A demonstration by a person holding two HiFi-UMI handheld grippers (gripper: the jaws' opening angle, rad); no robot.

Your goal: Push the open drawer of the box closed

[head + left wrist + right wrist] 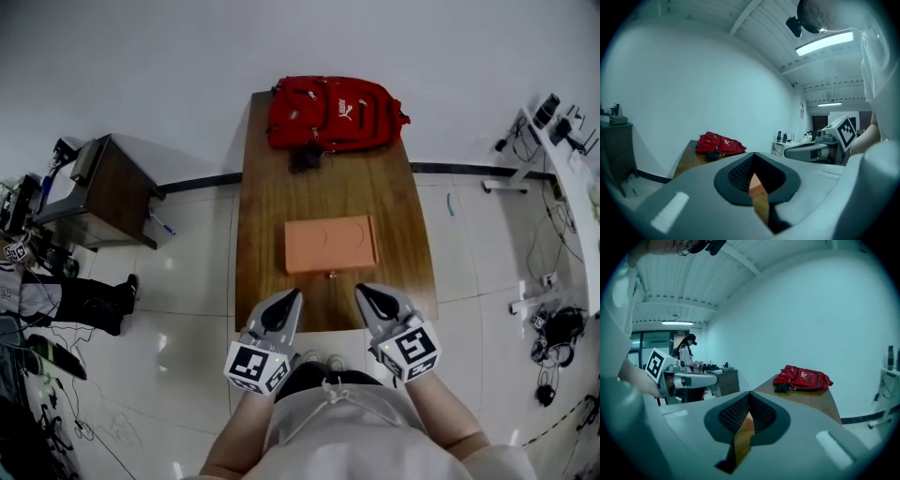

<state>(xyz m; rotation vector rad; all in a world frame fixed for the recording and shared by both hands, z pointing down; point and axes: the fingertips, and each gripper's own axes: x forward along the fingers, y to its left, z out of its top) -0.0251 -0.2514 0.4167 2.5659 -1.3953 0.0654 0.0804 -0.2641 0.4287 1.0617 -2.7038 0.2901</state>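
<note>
Orange box is sitting at the middle of the wooden counter, with its long side lying across you. A small drawer knob is showing at its 6 o'clock edge. The head view is not showing whether that front is standing out from the box or lying flush.

You are holding your left gripper just over the counter's near edge, at 7 o'clock from the box and apart from it. Its dark pads are meeting at the tips with only a thin slit between them, and nothing is held. Through that slit a sliver of the box and the wood is showing.

Your right gripper is hanging at 5 o'clock from the box, also clear of it. Its jaws are likewise drawn together and gripping nothing. Both grippers are pointing toward 12 o'clock, side by side and well apart from each other.

At the counter's 12 o'clock end a red backpack is lying flat, and a dark cabinet is standing on the floor out at 9 o'clock.
</note>
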